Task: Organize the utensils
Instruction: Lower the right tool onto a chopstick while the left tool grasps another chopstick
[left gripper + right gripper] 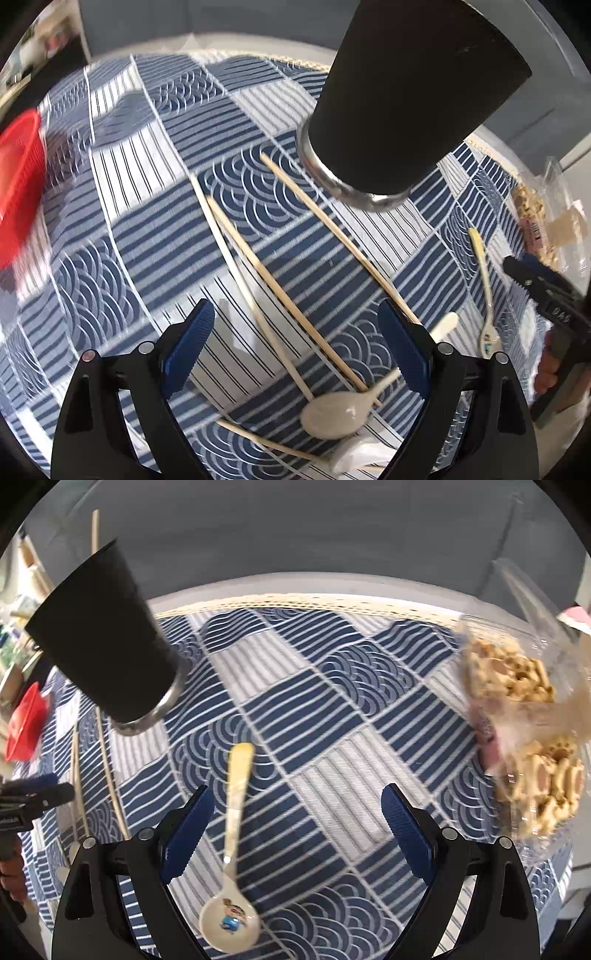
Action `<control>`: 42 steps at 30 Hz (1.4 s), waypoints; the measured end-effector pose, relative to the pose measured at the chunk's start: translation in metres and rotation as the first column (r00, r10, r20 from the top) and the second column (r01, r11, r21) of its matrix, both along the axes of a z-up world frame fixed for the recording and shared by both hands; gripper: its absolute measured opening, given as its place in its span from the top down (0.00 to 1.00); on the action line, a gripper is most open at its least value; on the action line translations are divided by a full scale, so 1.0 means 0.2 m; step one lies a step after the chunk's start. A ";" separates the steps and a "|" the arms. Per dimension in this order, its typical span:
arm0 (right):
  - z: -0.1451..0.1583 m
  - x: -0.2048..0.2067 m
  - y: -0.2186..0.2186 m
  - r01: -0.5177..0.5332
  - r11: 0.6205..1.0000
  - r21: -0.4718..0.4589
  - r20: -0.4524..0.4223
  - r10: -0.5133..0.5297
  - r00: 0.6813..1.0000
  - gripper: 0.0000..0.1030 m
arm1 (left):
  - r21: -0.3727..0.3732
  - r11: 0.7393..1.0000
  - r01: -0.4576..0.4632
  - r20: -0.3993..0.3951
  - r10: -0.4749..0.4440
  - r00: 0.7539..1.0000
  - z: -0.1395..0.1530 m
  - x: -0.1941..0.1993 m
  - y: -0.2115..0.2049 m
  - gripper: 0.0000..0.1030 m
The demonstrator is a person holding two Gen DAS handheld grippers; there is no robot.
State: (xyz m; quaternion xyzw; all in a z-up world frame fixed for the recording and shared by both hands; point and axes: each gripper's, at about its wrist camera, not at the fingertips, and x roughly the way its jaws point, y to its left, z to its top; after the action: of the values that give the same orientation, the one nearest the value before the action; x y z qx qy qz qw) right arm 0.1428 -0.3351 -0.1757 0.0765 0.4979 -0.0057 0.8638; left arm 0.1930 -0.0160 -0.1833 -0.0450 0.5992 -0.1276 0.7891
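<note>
A blue-and-white patterned cloth (pixel 258 229) covers my bench under everything. Largest on it is the black tumbler (pixel 402 103) with a steel base, standing at about one o'clock from my left tongs (pixel 306 354); in the right wrist view it stands at ten o'clock. A chopstick (pixel 95 528) pokes up above its rim.

Next, a clear packet of biscuits (pixel 517 686) lies at two to three o'clock from my right tongs (pixel 297 834), near the cloth's edge. A red basket (pixel 18 177) sits at nine o'clock in the left view, partly cut off.

Loose chopsticks (pixel 280 291) lie slanted between and ahead of my left tongs, two of them close together, their lower ends against a pale spoon (pixel 334 413) at six o'clock. A crumpled white scrap (pixel 354 458) lies just below it.

A cartoon-printed spoon (pixel 229 923) lies between my right tongs, close to the left pad, handle pointing to twelve.

Both tongs are spread wide, pinching nothing.
</note>
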 end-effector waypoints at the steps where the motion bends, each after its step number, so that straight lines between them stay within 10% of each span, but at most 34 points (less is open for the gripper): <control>1: -0.01 0.01 0.02 -0.013 1.000 0.006 -0.001 0.013 1.000 0.15 | 0.000 1.000 -0.009 -0.006 0.009 1.000 -0.01 -0.01 0.01 0.14; 14: -0.07 0.18 0.44 -0.225 0.970 0.090 0.018 0.224 0.974 0.15 | 0.011 0.998 -0.062 -0.026 0.062 0.998 -0.04 -0.11 0.11 0.06; 19: -0.13 0.21 0.60 -0.266 0.959 -0.095 -0.003 0.267 0.964 0.11 | 0.231 0.972 0.037 0.067 -0.054 0.996 -0.10 -0.14 -0.06 0.04; 24: -0.14 0.22 0.61 -0.237 0.965 -0.114 0.042 0.243 0.969 0.06 | 0.216 0.974 0.063 0.160 -0.099 0.982 -0.05 -0.21 -0.04 0.04; 42: -0.16 0.24 0.62 -0.162 0.981 -0.108 0.024 0.165 0.986 0.07 | 0.199 0.960 0.195 0.059 -0.210 0.976 0.03 -0.15 -0.05 0.06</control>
State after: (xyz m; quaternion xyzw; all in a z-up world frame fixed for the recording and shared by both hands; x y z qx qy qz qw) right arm 0.1904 -0.2116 -0.2069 -0.0105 0.4870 0.0401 0.8724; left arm 0.1632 -0.0259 -0.1783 0.0981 0.5783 -0.1510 0.7957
